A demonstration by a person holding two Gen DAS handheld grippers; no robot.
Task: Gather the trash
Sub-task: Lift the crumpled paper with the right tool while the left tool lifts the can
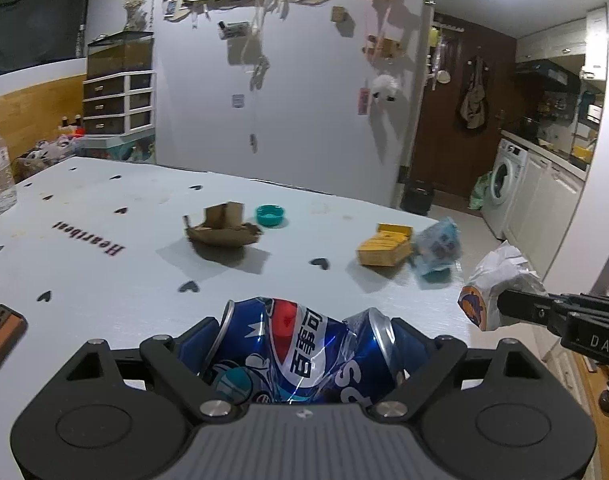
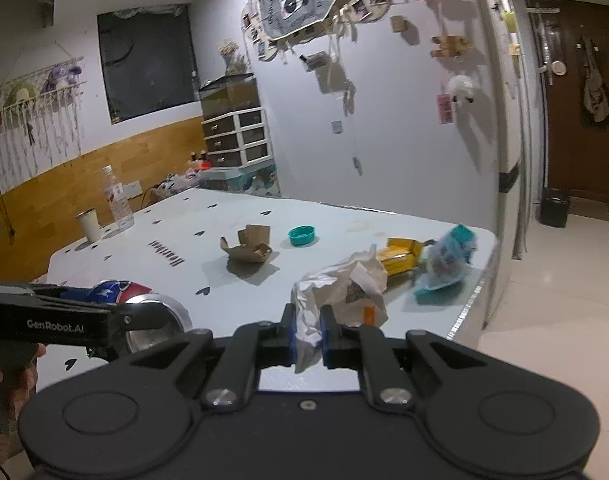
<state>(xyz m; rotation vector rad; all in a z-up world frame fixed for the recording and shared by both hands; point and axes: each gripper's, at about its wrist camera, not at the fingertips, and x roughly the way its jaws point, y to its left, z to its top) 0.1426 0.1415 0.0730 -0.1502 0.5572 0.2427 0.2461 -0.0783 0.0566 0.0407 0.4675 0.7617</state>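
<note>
In the left wrist view, our left gripper (image 1: 304,360) holds the crushed can (image 1: 304,352) crosswise, its long axis running from one finger to the other, rims against the pads, so the jaws stand wide yet are clamped on it; the can hangs above the near edge of the table (image 1: 104,240). Its label shows the Pepsi globe with Chinese characters we cannot fully make out. Off to the right, the right gripper (image 1: 504,308) pinches a white wrapper (image 1: 500,280) bearing a round orange-and-blue logo; the letters "DAS" show on its body. Left on the table, ahead of both tongs, are a torn brown carton (image 1: 222,228), a teal cap (image 1: 270,215), a yellow box (image 1: 386,248) and a blue packet (image 1: 438,250); the cloth reads "Heartbeat". In the right wrist view, our right gripper (image 2: 307,334) is nearly closed on the wrapper (image 2: 344,292), which bulges forward of the pads and carries a QR-like patch. The yellow box (image 2: 400,258) and blue packet (image 2: 448,268) lie beyond it, nearer this hand than the left. The left gripper (image 2: 144,316) at left reads "GenRobot.AI", with the can (image 2: 116,290) in it.
</note>
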